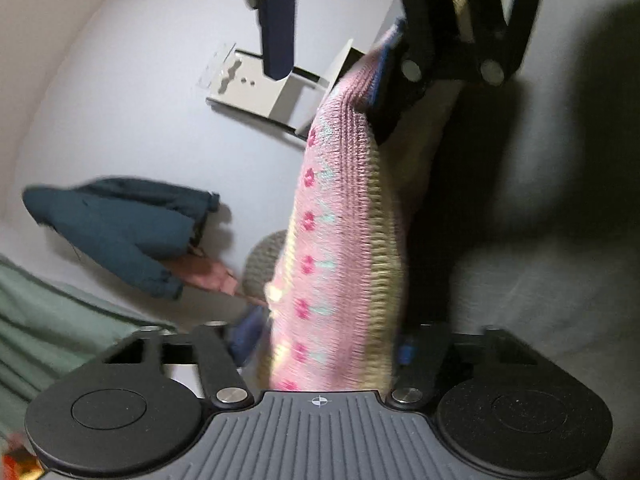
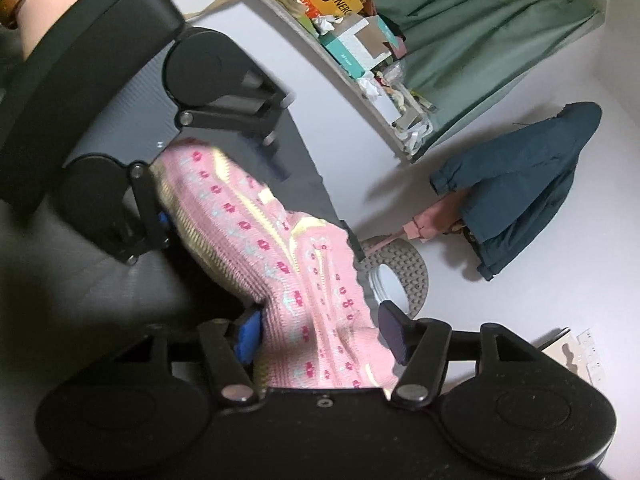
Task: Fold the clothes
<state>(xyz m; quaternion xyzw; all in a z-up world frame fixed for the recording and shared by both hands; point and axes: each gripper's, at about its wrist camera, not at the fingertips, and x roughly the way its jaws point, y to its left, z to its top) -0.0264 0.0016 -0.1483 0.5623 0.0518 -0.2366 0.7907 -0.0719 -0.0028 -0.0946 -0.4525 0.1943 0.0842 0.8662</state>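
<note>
Stretched between the two grippers, a pink knitted sweater [image 1: 340,216] with a cream ribbed band is held up off the dark grey surface [image 1: 560,240] below. In the left wrist view the left gripper [image 1: 328,344] has its fingers on either side of the knit, which runs straight up from between them; whether they pinch it firmly cannot be told, since the cloth hides the contact. In the right wrist view the right gripper [image 2: 320,332] shows a blue pad pressed to one side of the sweater, while the dark finger on the other side stands just off the scalloped edge, so its hold is likewise uncertain. The far end of the knit is seen caught at the other gripper's fingers in each view. Beyond the sweater, a dark blue jacket [image 2: 532,184] hangs on the white wall, a green curtain [image 2: 480,32] is drawn beside a cluttered shelf [image 2: 360,52], and a round grey object [image 2: 404,272] lies below. Judged from this, a fold or a straightening is in hand, though which cannot be settled. For it to go well, both holds should be kept even, the edge pulled taut without stretching the knit, and the sweater lowered flat onto the surface with its edges matched.
</note>
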